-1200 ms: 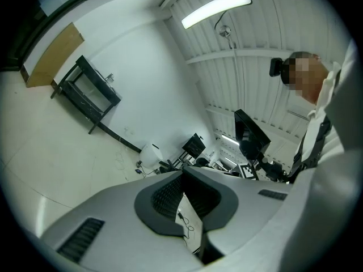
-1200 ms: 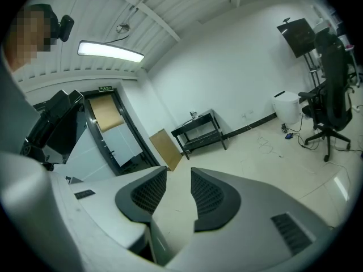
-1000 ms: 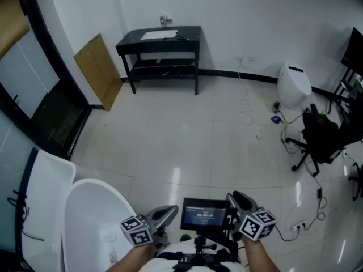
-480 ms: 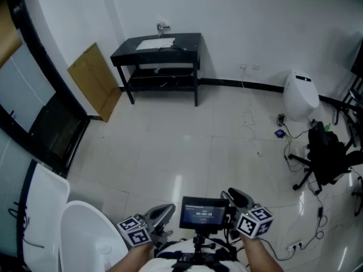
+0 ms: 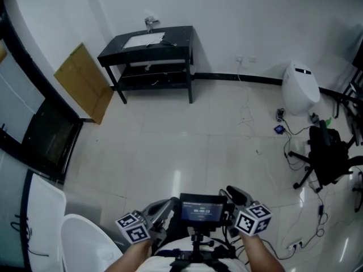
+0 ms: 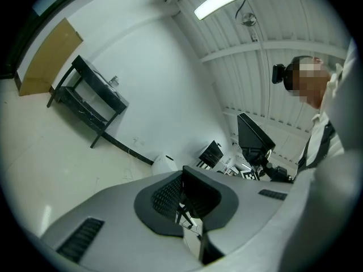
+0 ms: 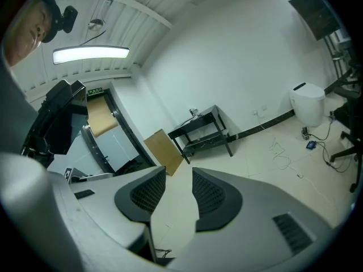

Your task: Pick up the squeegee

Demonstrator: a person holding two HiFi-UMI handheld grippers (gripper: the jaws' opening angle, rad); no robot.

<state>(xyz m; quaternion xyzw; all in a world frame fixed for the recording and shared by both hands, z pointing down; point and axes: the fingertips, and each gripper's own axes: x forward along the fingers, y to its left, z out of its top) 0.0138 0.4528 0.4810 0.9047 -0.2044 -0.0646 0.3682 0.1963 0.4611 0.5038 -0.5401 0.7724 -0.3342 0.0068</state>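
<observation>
Squeegee: I cannot make it out in any of my views; the small items on the far bench are too tiny to tell apart.

From the head view, the black bench (image 5: 182, 35) stands against the far wall with a white sheet (image 5: 142, 39) on its top. A brown cardboard panel (image 5: 84, 83) leans on the wall just left of it. Far right, a white rounded unit (image 5: 300, 84) sits by the wall. Nearer on the right are a black office chair (image 5: 326, 152) and loose cables (image 5: 295, 234) on the tiled floor (image 5: 187, 146). Close to me, the left gripper (image 5: 164, 207) and right gripper (image 5: 235, 196) flank a small screen (image 5: 199, 211), both well apart from the bench.

In the left gripper view, the fingers (image 6: 164, 197) stand narrow, with only a thin slit between them and nothing in it. The bench shows at the far left.

In the right gripper view, the fingers (image 7: 212, 200) stand moderately apart and hold nothing, with bare floor showing in the gap. The bench and the cardboard panel lie far beyond them.
</observation>
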